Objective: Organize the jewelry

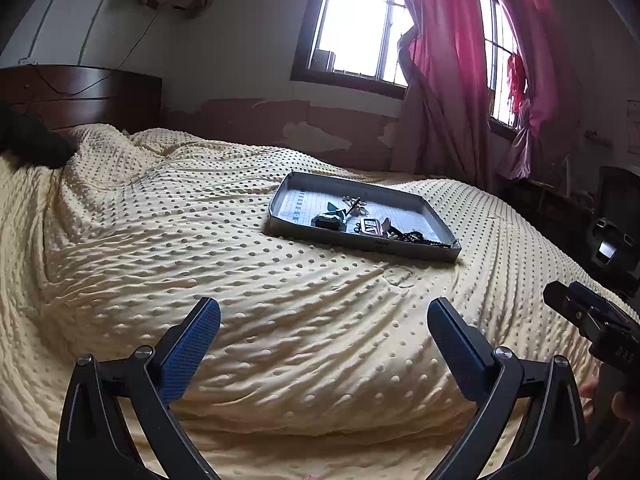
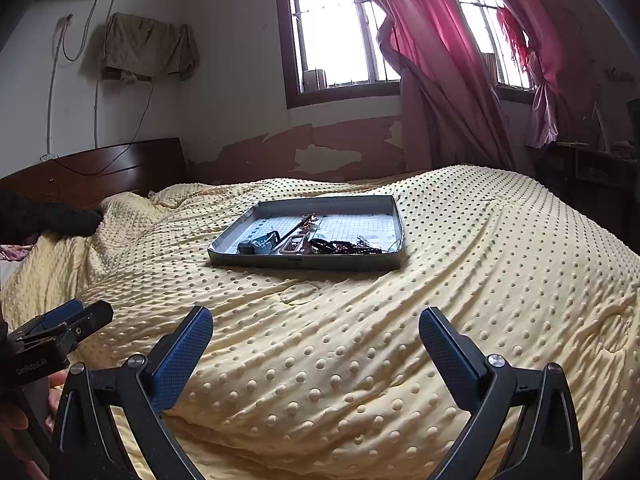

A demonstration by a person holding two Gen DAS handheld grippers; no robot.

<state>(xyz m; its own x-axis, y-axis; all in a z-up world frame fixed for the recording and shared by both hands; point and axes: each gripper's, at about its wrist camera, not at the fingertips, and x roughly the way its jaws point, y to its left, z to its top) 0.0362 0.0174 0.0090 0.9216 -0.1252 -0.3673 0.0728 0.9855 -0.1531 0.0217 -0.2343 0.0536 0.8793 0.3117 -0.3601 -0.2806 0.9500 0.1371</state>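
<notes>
Left wrist view: lying on a dotted yellow bedspread [image 1: 200,240], grey tray [image 1: 362,246] of jewelry [image 1: 360,220], long axis slanting lower right; barred window [image 1: 360,24], pink curtain [image 1: 448,60] behind. Left gripper [image 1: 324,322] hovering spread, well short of tray. Right wrist view: tray [image 2: 304,262] lying crosswise, mid-bed; right gripper [image 2: 316,330] gaping, holding nothing; wooden headboard [image 2: 120,168] at left.
</notes>
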